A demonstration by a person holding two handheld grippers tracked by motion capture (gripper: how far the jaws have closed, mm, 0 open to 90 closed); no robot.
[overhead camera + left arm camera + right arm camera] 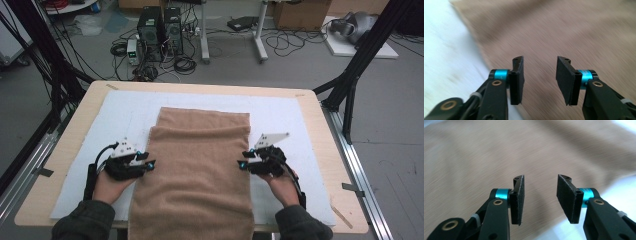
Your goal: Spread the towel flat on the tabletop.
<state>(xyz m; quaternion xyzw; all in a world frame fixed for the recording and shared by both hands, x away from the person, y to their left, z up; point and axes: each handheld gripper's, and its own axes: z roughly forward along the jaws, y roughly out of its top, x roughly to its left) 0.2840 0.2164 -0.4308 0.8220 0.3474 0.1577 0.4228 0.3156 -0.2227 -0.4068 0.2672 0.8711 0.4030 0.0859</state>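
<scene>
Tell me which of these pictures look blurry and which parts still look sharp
Left gripper view: the brown towel and white mat are streaked with motion blur, while the left tool is crisp. Right gripper view: the same, a smeared towel behind a sharp right tool. High view: evenly lit and steady, only soft in fine detail; the towel's fold line reads clearly.

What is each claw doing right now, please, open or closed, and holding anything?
Left claw: open, holding nothing, at the left edge of the brown towel.
Right claw: open, holding nothing, at the towel's right edge.
</scene>
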